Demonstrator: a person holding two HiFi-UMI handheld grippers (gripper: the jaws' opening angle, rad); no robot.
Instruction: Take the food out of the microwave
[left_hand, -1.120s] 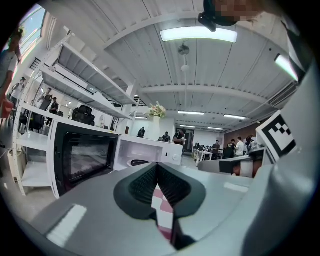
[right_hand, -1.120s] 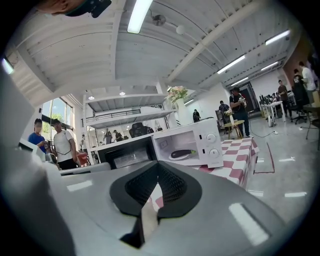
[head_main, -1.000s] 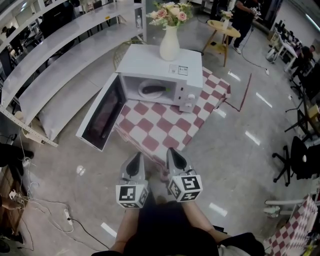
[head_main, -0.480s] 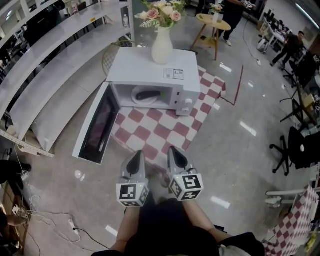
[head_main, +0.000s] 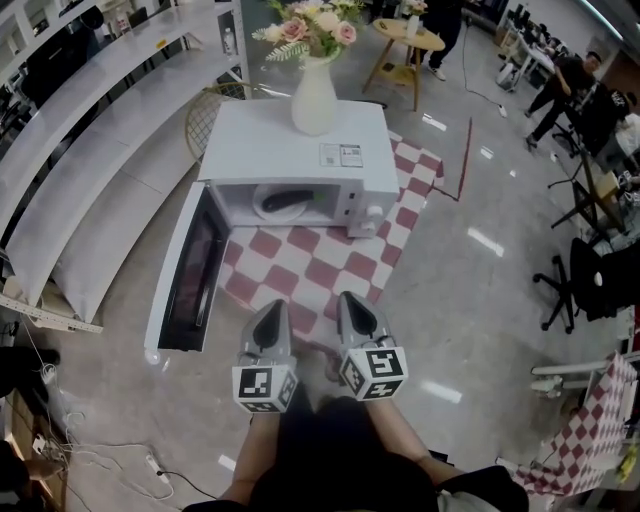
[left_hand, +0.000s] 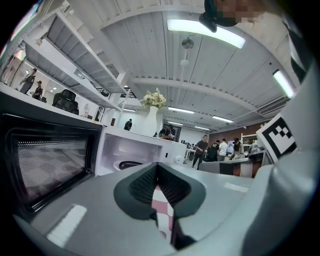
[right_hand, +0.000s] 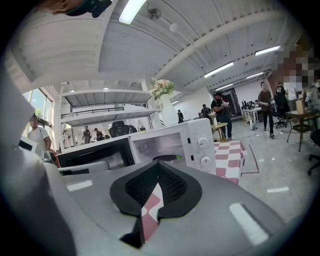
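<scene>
A white microwave (head_main: 300, 150) stands on a red-and-white checked table (head_main: 320, 265) with its door (head_main: 190, 270) swung wide open to the left. Inside, a dark eggplant (head_main: 285, 198) lies on a white plate (head_main: 262, 205). The left gripper view also shows the eggplant (left_hand: 129, 163) in the lit cavity, and in the right gripper view the eggplant (right_hand: 167, 157) has a green stem end. My left gripper (head_main: 270, 312) and right gripper (head_main: 350, 303) are side by side near the table's front edge, well short of the microwave. Both are shut and hold nothing.
A white vase of flowers (head_main: 313, 95) stands on top of the microwave. Long white shelves (head_main: 90, 130) run along the left. A round wooden table (head_main: 405, 40) and several people are at the back right. Cables (head_main: 100, 450) lie on the floor at lower left.
The microwave and table have drifted left and a little lower in the head view as the camera shifts. Both grippers keep the same place and stay shut.
</scene>
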